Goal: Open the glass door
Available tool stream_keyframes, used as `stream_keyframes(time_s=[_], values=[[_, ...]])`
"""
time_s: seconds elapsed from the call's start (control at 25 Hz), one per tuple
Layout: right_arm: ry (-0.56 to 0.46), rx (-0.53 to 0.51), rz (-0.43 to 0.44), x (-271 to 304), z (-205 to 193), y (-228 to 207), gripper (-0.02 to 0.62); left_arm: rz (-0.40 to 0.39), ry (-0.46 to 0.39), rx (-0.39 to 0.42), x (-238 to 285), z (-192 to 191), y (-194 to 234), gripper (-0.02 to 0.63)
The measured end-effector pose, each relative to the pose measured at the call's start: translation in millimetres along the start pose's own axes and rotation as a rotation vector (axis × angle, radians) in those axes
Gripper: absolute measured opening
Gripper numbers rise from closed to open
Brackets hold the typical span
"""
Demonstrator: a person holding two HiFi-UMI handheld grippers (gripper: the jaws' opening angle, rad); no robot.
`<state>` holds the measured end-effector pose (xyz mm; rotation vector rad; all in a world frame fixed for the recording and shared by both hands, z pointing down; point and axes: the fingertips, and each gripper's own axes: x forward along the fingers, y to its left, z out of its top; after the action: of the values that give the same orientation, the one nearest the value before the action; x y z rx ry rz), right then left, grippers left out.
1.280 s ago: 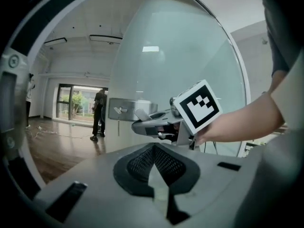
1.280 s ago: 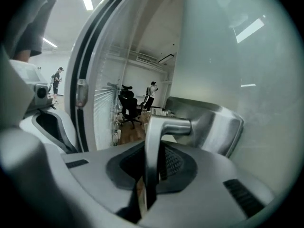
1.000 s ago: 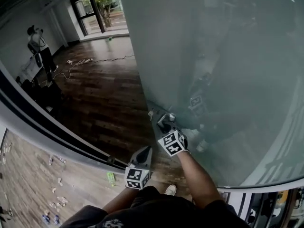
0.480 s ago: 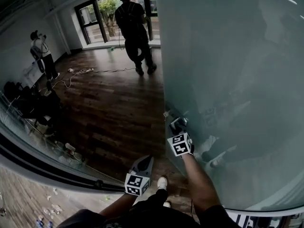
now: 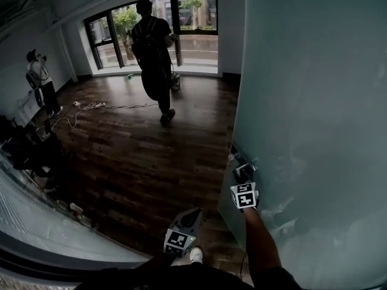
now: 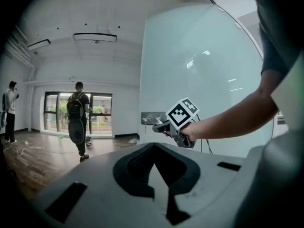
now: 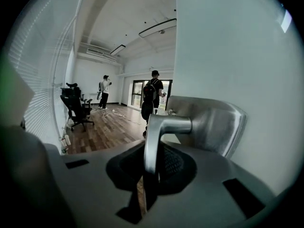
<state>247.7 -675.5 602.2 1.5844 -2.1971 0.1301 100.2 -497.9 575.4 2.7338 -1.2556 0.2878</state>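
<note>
The frosted glass door (image 5: 314, 101) fills the right of the head view and stands swung open onto a room with a dark wooden floor. My right gripper (image 5: 243, 177) is shut on the door's metal lever handle (image 7: 154, 132), which runs down between its jaws from a steel plate (image 7: 213, 122). The left gripper view shows the same gripper (image 6: 161, 126) at the door's edge. My left gripper (image 5: 191, 214) hangs low beside my leg, away from the door, jaws together and empty.
A person with a backpack (image 5: 154, 53) walks toward the far windows (image 5: 193, 17). Another person (image 5: 37, 77) stands at the left wall. Cables (image 5: 91, 106) lie on the floor. An office chair (image 7: 76, 108) and a glass wall (image 5: 36, 222) are to the left.
The door has swung further open to the right with my right gripper on its handle. Both grippers moved along with it. The backpack person came into view and walked on.
</note>
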Motion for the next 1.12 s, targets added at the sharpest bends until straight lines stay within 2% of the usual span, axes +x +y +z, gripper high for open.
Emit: stream_keyframes(time_s=[0.24,0.64,0.76,0.88,1.12], values=[[0.013,0.051,-0.078,16.7,-4.3,-88.9,0.04,-0.044,-0.002,0.0,42.3,27.2,16.0,0.006],[0.053,0.13,-0.195,21.8,-19.6,-234.1,0.031,-0.005,0.034,-0.08,116.6,36.7,21.3,0.006],[0.066,0.165,-0.215,22.2,-27.0,-267.0,0.028,0.009,0.038,-0.086,135.8,38.7,20.5,0.006],[0.075,0.183,-0.239,22.3,-30.1,-294.0,0.026,0.022,0.031,-0.058,151.9,40.5,19.9,0.006],[0.096,0.211,-0.272,18.0,-43.0,-332.3,0.026,0.008,0.028,-0.063,176.8,40.9,10.1,0.006]])
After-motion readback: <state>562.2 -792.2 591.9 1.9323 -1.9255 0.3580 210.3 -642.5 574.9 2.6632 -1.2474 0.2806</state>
